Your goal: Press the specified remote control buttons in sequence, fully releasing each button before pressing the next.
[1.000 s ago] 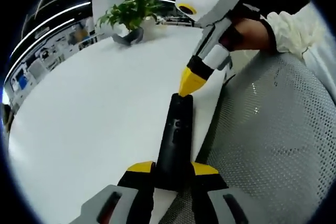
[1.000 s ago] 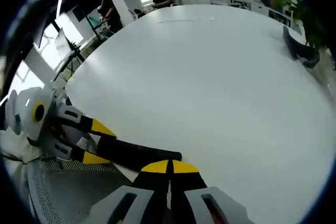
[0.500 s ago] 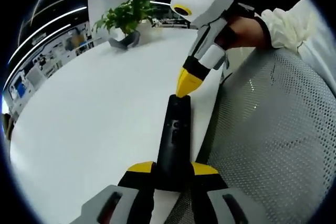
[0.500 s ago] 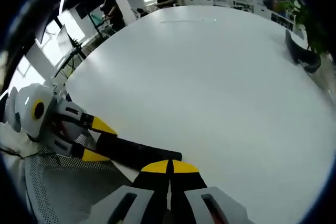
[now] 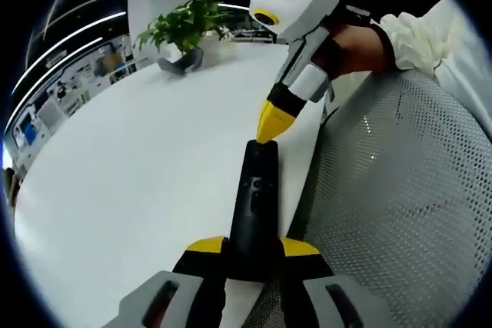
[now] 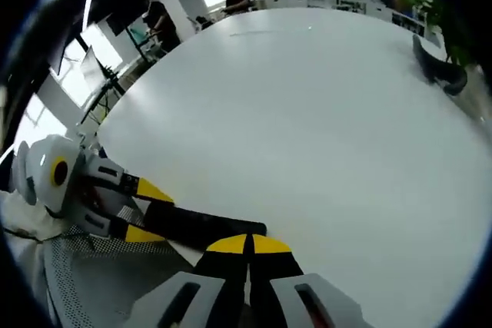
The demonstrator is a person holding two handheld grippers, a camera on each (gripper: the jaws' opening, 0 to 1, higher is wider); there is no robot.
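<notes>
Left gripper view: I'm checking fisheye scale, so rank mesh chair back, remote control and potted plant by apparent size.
1. mesh chair back
2. remote control
3. potted plant
Nearness to the camera inflates the first two.

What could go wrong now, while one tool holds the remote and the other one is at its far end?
The remote lies at the table edge, clamped at one end by the left tool; a push may tip it off toward the mesh chair. The right tool, shut, meets the remote's far tip, so it may slip off or miss the buttons.
</notes>
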